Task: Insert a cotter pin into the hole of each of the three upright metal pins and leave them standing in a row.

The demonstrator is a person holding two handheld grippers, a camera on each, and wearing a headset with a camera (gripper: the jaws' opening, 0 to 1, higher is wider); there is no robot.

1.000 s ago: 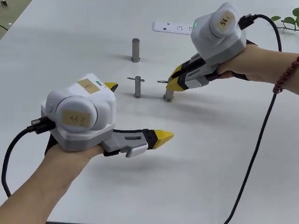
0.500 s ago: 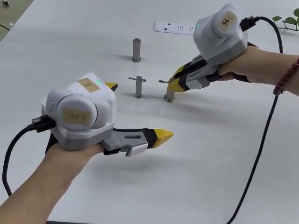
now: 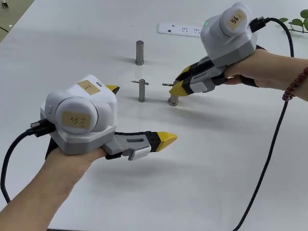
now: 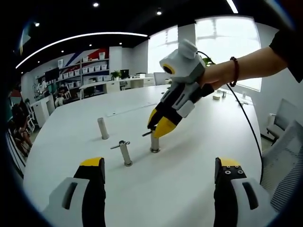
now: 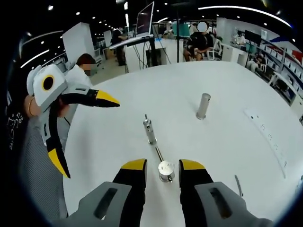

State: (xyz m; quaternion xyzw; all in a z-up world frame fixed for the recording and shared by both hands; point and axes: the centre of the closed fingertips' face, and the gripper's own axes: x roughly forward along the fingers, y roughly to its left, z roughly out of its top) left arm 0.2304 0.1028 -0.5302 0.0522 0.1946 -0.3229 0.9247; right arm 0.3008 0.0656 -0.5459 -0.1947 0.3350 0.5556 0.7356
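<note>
1. Little had shifted over the last second: the right gripper point(image 3: 179, 83) stayed low over the nearest short upright steel pin point(image 3: 173, 99), and the left gripper point(image 3: 141, 114) kept its place closer to the person.
2. That steel pin stood on the white workbench point(image 3: 216, 159) with its round top between the right gripper's yellow-tipped jaws. The jaws were narrowly spread, one on each side, and the right gripper view showed a sliver of gap at both.
3. A thin wire cotter pin point(image 3: 167, 84) lay level at the pin's head. Its long axis ran straight out from the jaws toward the middle upright steel pin point(image 3: 141, 91). How far through it sat could not be told.
4. Any seating push would probably go along that axis, away from the right hand, and the right gripper was clearly the nearer one.
5. The middle pin already carried its cross wire point(image 3: 140, 82), while the far plain steel pin point(image 3: 139, 52) showed none.
6. The left gripper's jaws were spread wide, held nothing, and stayed well apart from the pins.
</note>
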